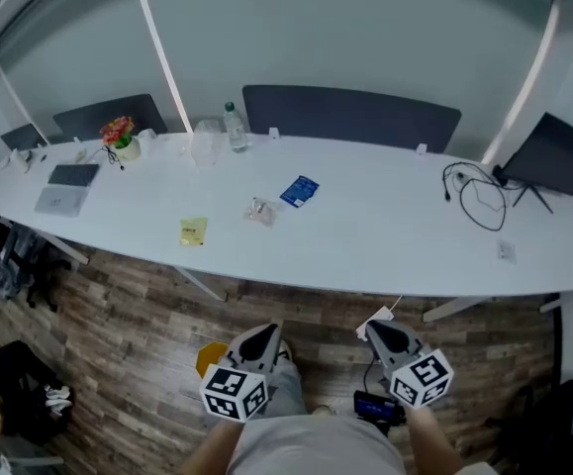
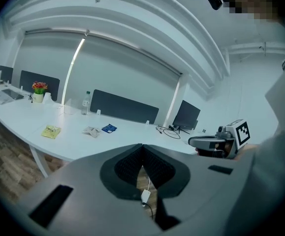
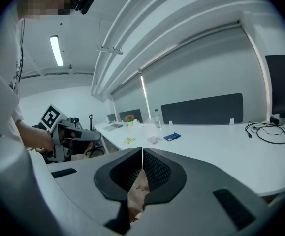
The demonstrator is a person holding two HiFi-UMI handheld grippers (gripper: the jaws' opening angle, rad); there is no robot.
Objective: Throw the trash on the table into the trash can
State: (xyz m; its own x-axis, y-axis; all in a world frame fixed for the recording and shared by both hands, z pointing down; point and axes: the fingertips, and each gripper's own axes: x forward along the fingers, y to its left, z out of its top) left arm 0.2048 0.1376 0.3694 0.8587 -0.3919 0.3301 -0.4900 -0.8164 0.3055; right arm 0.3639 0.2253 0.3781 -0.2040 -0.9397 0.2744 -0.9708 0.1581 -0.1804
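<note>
Both grippers sit closest to me, low in the head view, over the wood floor (image 1: 118, 310) on the near side of the table (image 1: 385, 240) and not touching it. L gripper (image 1: 259, 336): jaws pressed together at the tips, nothing betw. them; its own view only shows a white plug (image 2: 145, 195) on a thin cable down on the floor past the pads. R gripper (image 1: 380, 332): jaws also fully together, nothing gripped, just floor visible behind. Trash is all on the tabletop, well apart from both grippers. Yellow packet (image 1: 193, 231) lies left and nearest the near edge. Crumpled clear wrapper (image 1: 260, 210) is to its right, approx. mid-table. Blue packet (image 1: 300, 191) sits just right of and beyond the wrapper. Far side of the table has a water bottle (image 1: 235, 127) upright, w/ a flower pot (image 1: 121, 139) further left and a laptop (image 1: 71, 176) near the left end. At the right end, a black cable (image 1: 476, 196) loops next to a dark monitor (image 1: 555, 154). Something yellow (image 1: 210, 356) is on the floor by the L gripper, mostly hidden, so I can't tell what it is.
</note>
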